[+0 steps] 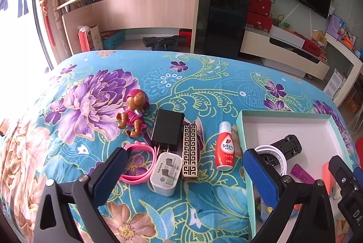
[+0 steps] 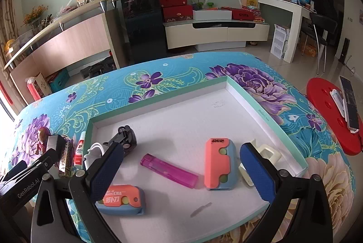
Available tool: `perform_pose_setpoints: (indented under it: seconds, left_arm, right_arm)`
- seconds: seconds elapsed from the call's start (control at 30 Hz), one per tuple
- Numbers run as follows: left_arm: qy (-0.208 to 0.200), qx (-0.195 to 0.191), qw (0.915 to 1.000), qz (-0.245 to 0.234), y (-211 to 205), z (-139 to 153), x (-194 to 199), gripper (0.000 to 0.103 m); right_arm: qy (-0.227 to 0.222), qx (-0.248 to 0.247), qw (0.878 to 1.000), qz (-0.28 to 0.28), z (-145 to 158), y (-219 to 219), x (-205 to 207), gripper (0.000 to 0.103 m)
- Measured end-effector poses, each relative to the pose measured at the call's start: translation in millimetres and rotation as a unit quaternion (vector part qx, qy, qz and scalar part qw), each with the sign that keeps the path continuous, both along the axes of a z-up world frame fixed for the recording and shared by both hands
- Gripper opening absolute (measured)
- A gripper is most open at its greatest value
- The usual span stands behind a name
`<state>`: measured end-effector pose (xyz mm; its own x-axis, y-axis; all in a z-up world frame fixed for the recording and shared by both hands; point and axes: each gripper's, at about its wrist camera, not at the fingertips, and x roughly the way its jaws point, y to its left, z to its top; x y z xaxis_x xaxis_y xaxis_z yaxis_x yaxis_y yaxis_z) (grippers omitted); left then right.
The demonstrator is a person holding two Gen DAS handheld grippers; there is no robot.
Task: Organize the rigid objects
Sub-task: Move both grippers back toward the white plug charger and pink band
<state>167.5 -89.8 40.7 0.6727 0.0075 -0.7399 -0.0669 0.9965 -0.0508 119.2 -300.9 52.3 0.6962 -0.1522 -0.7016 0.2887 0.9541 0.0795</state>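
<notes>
A purple lighter [image 2: 169, 170] lies flat between 2 orange-blue cutters inside the white tray [image 2: 267, 115].

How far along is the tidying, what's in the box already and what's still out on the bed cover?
Done: the box holds two coral-and-blue cases, a purple lighter, a black toy car, a white cable and a cream clip. In hand: nothing; both the left gripper and the right gripper are open. Left: dog figure, black charger, white charger, pink band, patterned case, red bottle.
</notes>
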Motion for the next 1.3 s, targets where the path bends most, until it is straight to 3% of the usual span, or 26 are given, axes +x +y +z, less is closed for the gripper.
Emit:
perform_pose_setpoints:
  seconds: [0.27,0.63,1.3]
  left_arm:
    - [-0.004,0.015,0.9993,0.035,31.8,15.8,-1.3,0.103]
    - [0.026,0.034,0.9974,0.057,80.2,11.5,0.6,0.103]
    - [0.076,-0.050,0.9908,0.101,159.3,-15.1,0.8,0.103]
  right_arm:
    - [0.010,0.001,0.999,0.053,-1.9,32.1,8.2,0.102]
    - [0.017,0.021,0.993,0.117,-1.5,75.5,14.1,0.102]
    - [0.055,0.008,0.978,0.199,-17.8,153.5,24.4,0.102]
